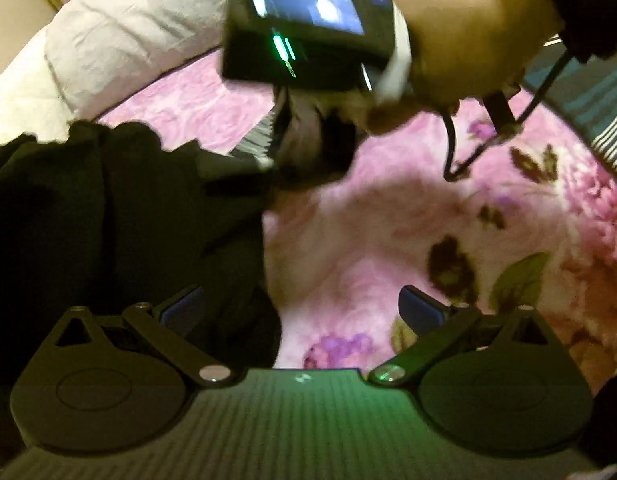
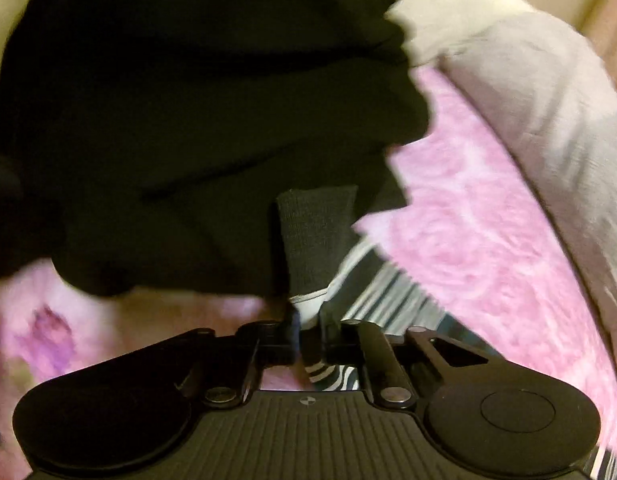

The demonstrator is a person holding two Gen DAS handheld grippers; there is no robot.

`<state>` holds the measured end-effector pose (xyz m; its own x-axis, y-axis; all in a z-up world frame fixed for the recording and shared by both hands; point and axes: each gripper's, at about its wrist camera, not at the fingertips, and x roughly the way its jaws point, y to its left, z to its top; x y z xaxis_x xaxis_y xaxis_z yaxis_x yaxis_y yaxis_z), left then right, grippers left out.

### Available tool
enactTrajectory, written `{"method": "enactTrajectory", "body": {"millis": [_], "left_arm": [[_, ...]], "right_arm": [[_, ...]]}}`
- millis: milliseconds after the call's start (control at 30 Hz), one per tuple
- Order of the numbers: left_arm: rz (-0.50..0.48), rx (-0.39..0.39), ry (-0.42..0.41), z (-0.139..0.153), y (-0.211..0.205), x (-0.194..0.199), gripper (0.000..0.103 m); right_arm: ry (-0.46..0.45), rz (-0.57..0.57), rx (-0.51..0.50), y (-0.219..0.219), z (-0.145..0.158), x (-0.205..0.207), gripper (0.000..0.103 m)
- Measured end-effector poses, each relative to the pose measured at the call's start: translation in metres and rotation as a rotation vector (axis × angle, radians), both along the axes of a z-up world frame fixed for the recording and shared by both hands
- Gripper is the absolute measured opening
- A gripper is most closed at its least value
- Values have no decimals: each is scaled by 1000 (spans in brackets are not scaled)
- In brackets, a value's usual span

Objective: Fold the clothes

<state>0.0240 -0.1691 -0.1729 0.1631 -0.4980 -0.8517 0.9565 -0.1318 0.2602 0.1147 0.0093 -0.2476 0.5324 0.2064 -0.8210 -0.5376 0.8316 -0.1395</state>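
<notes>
A black garment (image 1: 108, 216) lies bunched on a pink floral blanket (image 1: 388, 232); in the right wrist view it (image 2: 196, 120) fills the upper left. My left gripper (image 1: 300, 312) is open and empty, its left finger at the garment's edge. My right gripper (image 2: 308, 328) is shut on the garment's grey ribbed cuff (image 2: 316, 236) with a striped hem (image 2: 380, 296) beside it, lifting it off the blanket. The right gripper also shows in the left wrist view (image 1: 292, 144), held by a hand (image 1: 468, 36).
A white-grey pillow (image 1: 120, 32) lies at the back of the bed and shows in the right wrist view (image 2: 540, 120). A striped teal cloth (image 1: 588, 96) lies at the far right. A cable (image 1: 460, 152) hangs from the right gripper.
</notes>
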Motion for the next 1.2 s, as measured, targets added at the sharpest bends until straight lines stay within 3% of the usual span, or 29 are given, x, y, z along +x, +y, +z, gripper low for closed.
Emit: {"method": "enactTrajectory", "body": {"millis": [100, 200, 333, 433, 500, 567, 667, 733, 867, 967, 1133, 1200], "left_arm": [[-56, -24, 4, 11, -14, -11, 101], [-129, -64, 2, 25, -37, -26, 101], [-222, -115, -11, 46, -69, -54, 101], [-281, -140, -21, 62, -90, -84, 101], [-310, -148, -24, 71, -101, -106, 101], [-324, -143, -25, 72, -111, -133, 101], [-310, -109, -22, 65, -125, -171, 101], [-288, -74, -11, 58, -134, -197, 101], [-273, 7, 0, 42, -150, -245, 101], [-320, 21, -17, 43, -161, -283, 101], [-390, 5, -9, 49, -192, -333, 101], [-412, 14, -9, 45, -205, -342, 101]], "right_arm": [[-18, -197, 204, -48, 44, 9, 7], [-101, -413, 425, -126, 99, 9, 7], [-352, -664, 595, -251, 169, -31, 7], [-554, -880, 595, -343, 194, -98, 7], [-623, -1056, 559, -403, 179, -152, 7], [-603, -1242, 577, -458, 139, -198, 7], [-451, -1438, 644, -540, 49, -245, 7], [-353, -1501, 724, -578, -5, -262, 7], [-222, -1522, 857, -618, -64, -291, 7], [-207, -1465, 901, -629, -65, -297, 7], [-357, -1302, 946, -626, -8, -322, 7], [-308, -1300, 964, -625, -17, -326, 8]]}}
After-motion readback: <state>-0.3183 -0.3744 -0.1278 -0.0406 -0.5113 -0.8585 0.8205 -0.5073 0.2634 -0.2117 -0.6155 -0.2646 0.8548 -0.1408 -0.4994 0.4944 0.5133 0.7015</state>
